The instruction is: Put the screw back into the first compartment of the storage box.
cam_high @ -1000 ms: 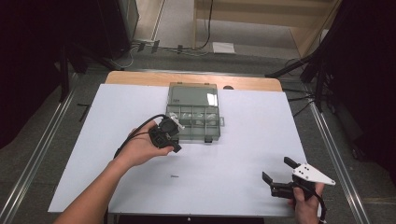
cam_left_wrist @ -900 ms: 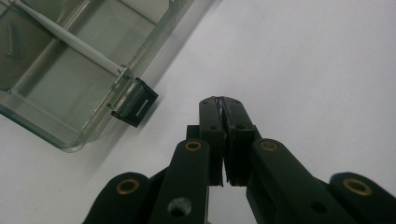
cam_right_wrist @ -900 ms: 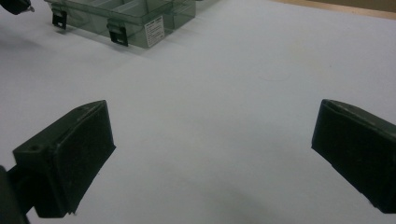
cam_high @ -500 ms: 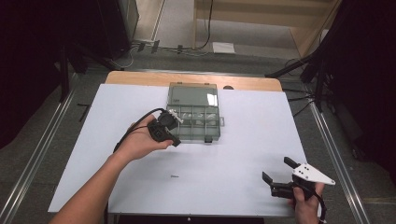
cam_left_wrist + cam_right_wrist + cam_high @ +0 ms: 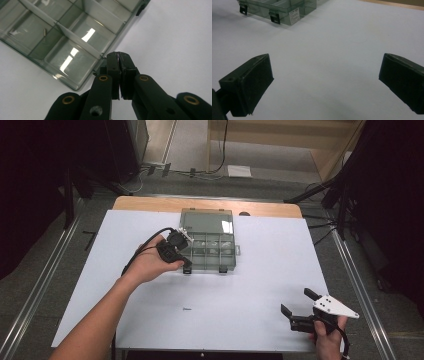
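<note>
From here the white-covered table (image 5: 225,295) reads evenly bright under overhead light, its surroundings falling dark. I see window-like glare patches on the clear plastic compartment box (image 5: 75,53). The black right tongs (image 5: 325,87) look soft, throwing faint shadows.

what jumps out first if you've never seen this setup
The clear compartment box lying open at the table's far middle, with the left gripper, jaws shut, at its near left corner. Then the right gripper, jaws wide open, low at the near right over the bare white table.
</note>
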Available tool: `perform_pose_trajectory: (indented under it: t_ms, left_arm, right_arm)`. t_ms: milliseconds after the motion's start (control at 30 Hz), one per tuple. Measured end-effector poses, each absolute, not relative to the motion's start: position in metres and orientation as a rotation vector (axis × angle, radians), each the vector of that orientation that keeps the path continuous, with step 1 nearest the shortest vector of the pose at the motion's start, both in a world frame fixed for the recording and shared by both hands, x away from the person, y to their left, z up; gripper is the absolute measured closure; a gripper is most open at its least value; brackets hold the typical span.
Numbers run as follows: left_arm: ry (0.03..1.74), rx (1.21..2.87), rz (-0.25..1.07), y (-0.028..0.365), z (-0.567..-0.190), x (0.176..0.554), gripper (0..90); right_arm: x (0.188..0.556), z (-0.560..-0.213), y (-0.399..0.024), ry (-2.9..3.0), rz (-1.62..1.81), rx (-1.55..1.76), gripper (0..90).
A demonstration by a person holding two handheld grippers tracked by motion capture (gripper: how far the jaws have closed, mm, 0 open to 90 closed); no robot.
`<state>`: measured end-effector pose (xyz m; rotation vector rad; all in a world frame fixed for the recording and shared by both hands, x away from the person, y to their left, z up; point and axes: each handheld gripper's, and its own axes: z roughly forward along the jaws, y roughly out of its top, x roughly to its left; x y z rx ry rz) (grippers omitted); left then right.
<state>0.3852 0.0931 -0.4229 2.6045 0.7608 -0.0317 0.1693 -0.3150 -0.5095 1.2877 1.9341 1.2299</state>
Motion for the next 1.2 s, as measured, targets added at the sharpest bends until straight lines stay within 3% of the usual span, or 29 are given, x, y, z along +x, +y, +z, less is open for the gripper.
perform_pose_trajectory:
  t_ms: [1200]
  left_arm:
    - [0.904,2.557,0.03,0.094,-0.424,0.444,88.1]
  right_arm:
    - [0.17,-0.51,-0.315,1.937,1.227,1.286,0.0]
